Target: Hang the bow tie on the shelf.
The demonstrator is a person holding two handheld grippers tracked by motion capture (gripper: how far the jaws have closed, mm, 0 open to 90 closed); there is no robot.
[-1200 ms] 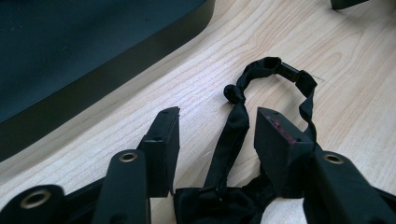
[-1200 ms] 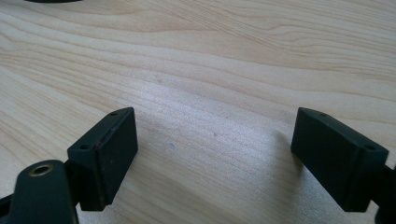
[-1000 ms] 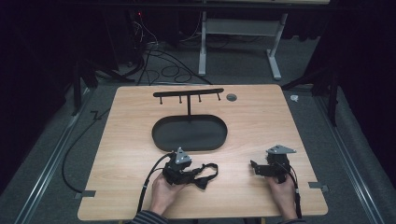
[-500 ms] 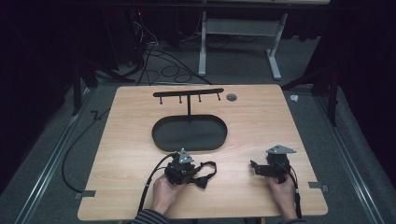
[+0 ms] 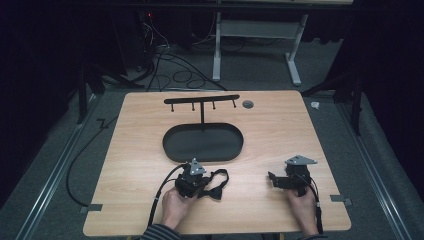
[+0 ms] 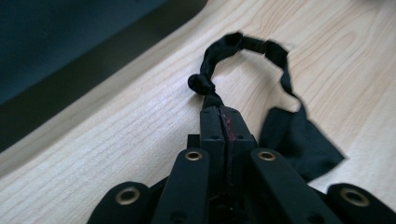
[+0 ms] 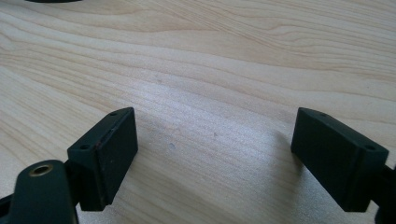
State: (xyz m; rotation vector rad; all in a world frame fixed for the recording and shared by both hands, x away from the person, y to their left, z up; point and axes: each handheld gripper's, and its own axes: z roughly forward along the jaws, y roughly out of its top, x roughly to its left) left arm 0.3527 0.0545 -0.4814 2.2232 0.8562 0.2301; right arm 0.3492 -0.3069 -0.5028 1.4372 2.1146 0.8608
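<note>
A black bow tie with a thin neck strap lies on the wooden table, near the front, left of centre. My left gripper is shut on the strap. In the left gripper view its jaws meet at the tips, just below a knot in the strap. The strap loops away and one bow wing lies flat to the right. My right gripper rests low at the front right. It stands open, with bare wood between its pads.
A black stand has an oval base tray at the table's middle. Its post carries a T-bar with several hooks toward the far edge. A round grommet sits beside the bar. Cables trail on the floor beyond.
My left gripper has shifted very slightly to the right with the strap in it. The right gripper has not moved.
</note>
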